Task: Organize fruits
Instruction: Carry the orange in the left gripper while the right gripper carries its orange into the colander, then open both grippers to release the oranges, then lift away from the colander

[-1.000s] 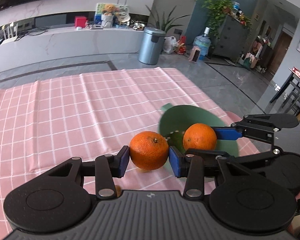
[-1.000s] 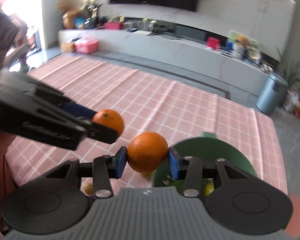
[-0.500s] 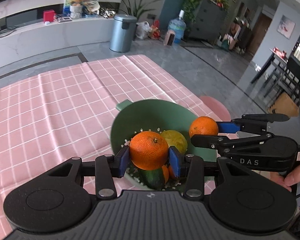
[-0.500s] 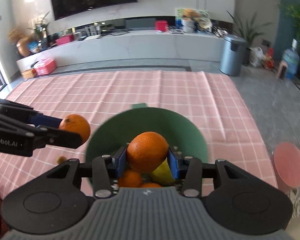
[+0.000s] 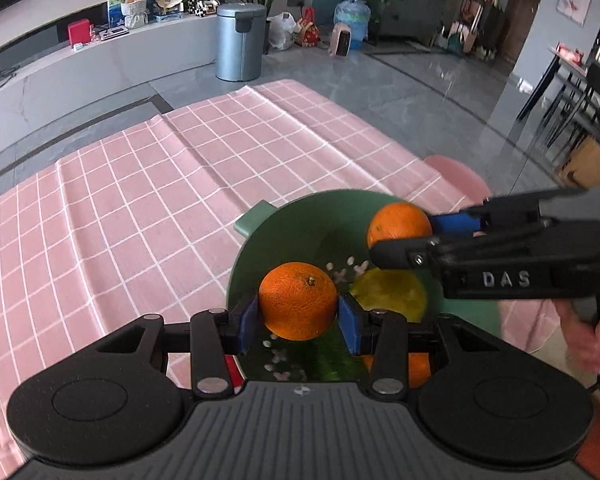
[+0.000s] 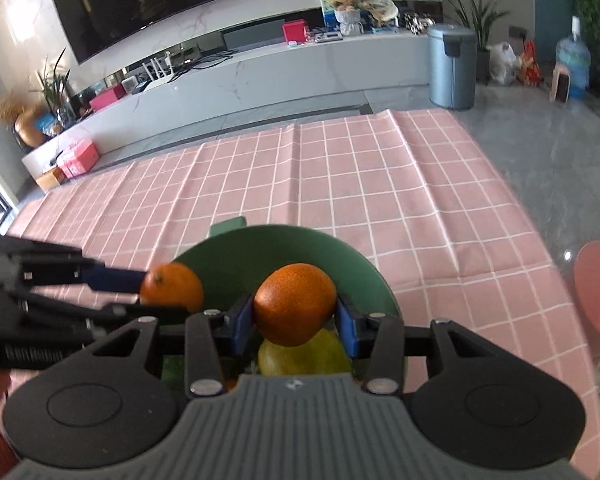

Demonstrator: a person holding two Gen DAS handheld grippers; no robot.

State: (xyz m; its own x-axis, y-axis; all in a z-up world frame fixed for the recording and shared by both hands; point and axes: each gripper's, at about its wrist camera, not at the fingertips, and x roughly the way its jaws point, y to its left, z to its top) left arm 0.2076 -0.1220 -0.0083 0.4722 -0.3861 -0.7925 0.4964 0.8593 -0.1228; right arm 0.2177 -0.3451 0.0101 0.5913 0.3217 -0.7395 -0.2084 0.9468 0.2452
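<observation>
While both grippers hang over the green bowl, each is clenched on an orange. In the left wrist view the left gripper grips its orange at lower centre of the frame, both blue pads pressed to the fruit's flanks, stem end facing up. The right gripper enters from the right edge of that frame, holding the second orange at the bowl's far right side, near its rim. The right wrist view confirms this: its orange sits pinched between the pads at centre, and the left gripper's fruit shows at the left, over the bowl's rim.

The deciding relation: the bowl's hollow lies directly below and slightly ahead of both held fruits. Inside it rest a yellow fruit, a dark green item and another orange fruit, mostly hidden. The oranges are round, so no long axis matters. Judgement: both are placed for release; the left orange hangs over barer floor, the right almost above the yellow fruit, so it may roll on landing.
</observation>
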